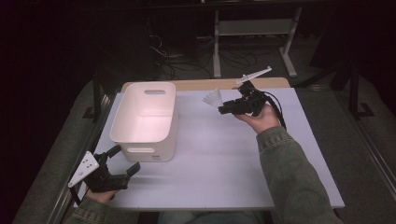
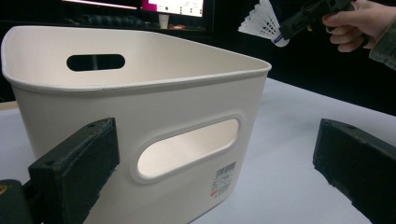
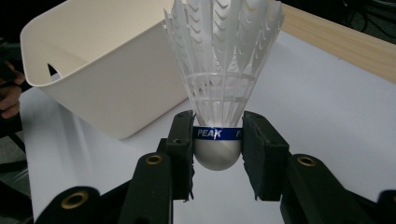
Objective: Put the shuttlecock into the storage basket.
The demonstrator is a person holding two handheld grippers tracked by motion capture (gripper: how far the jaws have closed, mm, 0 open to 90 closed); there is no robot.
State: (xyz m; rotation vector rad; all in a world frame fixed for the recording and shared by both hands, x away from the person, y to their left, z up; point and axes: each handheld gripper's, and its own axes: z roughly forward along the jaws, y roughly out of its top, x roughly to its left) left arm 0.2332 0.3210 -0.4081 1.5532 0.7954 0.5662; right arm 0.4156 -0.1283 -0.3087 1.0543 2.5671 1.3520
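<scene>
The white feathered shuttlecock point(image 3: 219, 88) is clamped at its cork by the right gripper point(image 3: 217, 140), poised for the white plastic bin point(image 1: 145, 120); left gripper point(image 1: 122, 161) is held open, idle

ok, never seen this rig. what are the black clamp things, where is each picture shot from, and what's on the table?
No robot: a person holds a two-jaw gripper in each hand. The high view looks down on the table. The other two pictures come from cameras riding on each gripper, looking along its own jaws. A white bin with handle slots stands on the table. The left gripper rests beside the bin, jaws wide open. The right gripper is raised above the table, its fingers closed on the cork base of a white shuttlecock, feathers pointing away from the hand.
</scene>
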